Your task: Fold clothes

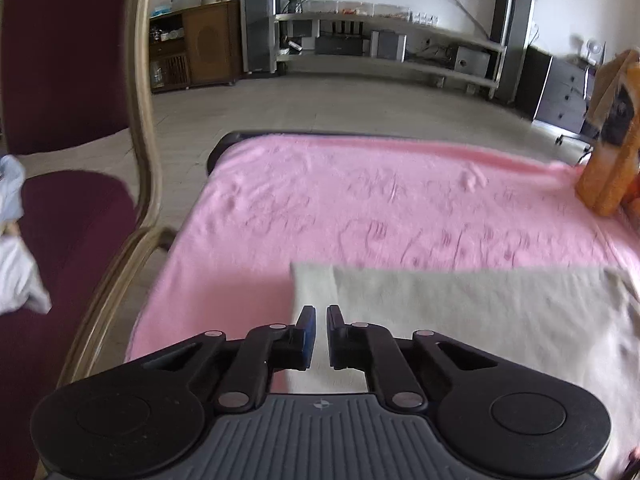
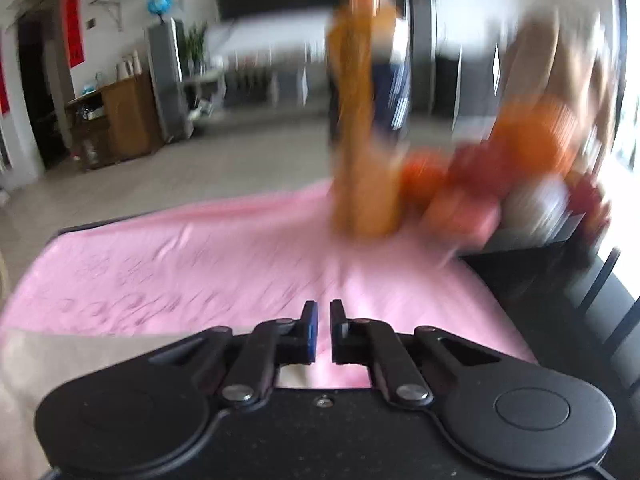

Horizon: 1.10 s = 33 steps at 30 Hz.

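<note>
Both jaws are nearly closed and empty, left gripper and right gripper above the flat beige cloth garment on the pink-covered bench. A wide right swing could topple the orange plush toys; leftward, the maroon chair crowds the edge.

Right view motion-blurred — orange objects unidentifiable; beige cloth cut off by edge.
</note>
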Motion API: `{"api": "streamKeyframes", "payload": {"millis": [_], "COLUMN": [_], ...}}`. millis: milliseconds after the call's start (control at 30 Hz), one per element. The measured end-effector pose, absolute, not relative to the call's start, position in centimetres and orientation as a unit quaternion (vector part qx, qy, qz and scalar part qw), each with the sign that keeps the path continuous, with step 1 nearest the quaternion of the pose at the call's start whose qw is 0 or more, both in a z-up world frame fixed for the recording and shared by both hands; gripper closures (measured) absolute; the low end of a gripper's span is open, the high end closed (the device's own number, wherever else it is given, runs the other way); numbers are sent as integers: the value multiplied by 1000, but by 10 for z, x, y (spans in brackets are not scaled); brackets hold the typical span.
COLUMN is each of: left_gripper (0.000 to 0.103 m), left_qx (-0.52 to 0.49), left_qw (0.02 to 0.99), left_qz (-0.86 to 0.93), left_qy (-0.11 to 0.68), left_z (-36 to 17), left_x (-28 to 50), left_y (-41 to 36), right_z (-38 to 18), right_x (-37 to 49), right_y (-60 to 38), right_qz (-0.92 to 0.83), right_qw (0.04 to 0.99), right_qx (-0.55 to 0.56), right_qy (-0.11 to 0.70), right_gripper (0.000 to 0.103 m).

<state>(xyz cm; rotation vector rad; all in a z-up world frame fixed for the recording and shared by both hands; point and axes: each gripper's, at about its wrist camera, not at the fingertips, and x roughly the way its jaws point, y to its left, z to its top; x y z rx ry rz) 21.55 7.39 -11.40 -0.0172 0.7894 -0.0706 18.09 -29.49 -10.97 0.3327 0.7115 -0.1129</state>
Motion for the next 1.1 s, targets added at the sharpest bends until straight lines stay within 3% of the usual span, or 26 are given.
{"api": "streamKeyframes", "payload": {"millis": [167,200,233,267,367,400,433,533,700,900,1000,1100], "left_gripper": [97,98,93,90,92,99,100,99,89,80,83,84], "left_qx": [-59,-69,-78,-88,-91,-83,-67,-56,-34,-15,-2,-1], "left_qw": [913,908,902,899,904,907,912,919,929,916,907,903], "left_qz": [-49,-41,-33,-28,24,44,64,63,8,-69,-53,-44], "left_qy": [402,412,423,428,418,410,399,385,368,394,419,427], "left_z": [-136,-146,-156,-161,-152,-147,-140,-114,-68,-70,-97,-110], "left_x": [252,258,264,267,264,261,257,240,185,123,116,117], "left_y": [86,91,96,101,111,113,112,113,97,84,77,75], "right_z": [-174,-187,-198,-207,-215,-209,-201,-177,-119,-51,-63,-97], "right_x": [215,220,223,225,219,213,206,182,140,68,65,84], "right_y": [-332,-336,-340,-344,-368,-377,-384,-400,-395,-362,-344,-334], "right_qz": [79,84,77,69,29,-7,-58,-137,-109,-63,-54,-45], "right_qw": [816,798,789,786,795,807,818,830,830,924,937,907], "right_qx": [430,460,472,474,490,487,475,455,480,302,235,247], "right_qy": [377,381,386,390,355,334,321,292,264,226,253,337], "right_gripper": [92,91,91,101,103,103,96,94,94,80,78,78]}}
